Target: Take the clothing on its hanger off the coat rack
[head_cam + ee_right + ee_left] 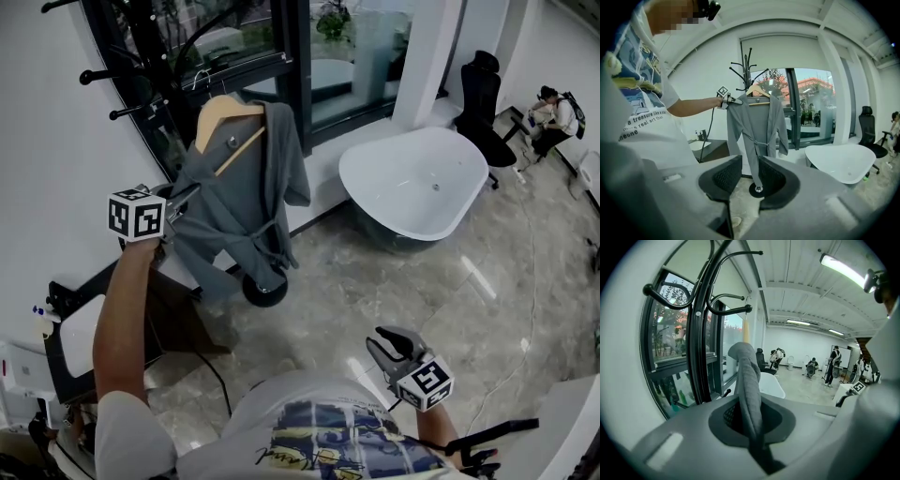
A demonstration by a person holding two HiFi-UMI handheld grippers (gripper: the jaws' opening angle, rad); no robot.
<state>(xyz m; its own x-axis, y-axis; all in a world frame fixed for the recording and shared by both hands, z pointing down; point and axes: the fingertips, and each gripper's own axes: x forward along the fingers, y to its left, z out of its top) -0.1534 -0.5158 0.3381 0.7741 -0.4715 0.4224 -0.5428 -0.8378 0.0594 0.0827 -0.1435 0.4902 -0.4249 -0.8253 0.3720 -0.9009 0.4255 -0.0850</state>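
A grey robe point(239, 206) hangs on a wooden hanger point(225, 117), whose hook sits on an arm of the black coat rack point(141, 56). My left gripper point(187, 195) is raised at the robe's left shoulder and is shut on a fold of the grey fabric point(749, 380), which runs up between its pads. In the left gripper view the rack's pole point(701, 324) stands just to the left. My right gripper point(386, 345) hangs low near my body, open and empty; in its view point(750, 178) the robe point(757, 126) hangs well ahead of it.
A white bathtub point(417, 183) stands right of the rack, with a black office chair point(483, 94) beyond it. A dark cabinet point(178, 309) sits low on the left. The rack's round base point(264, 291) rests on the marble floor. People stand far across the room point(833, 364).
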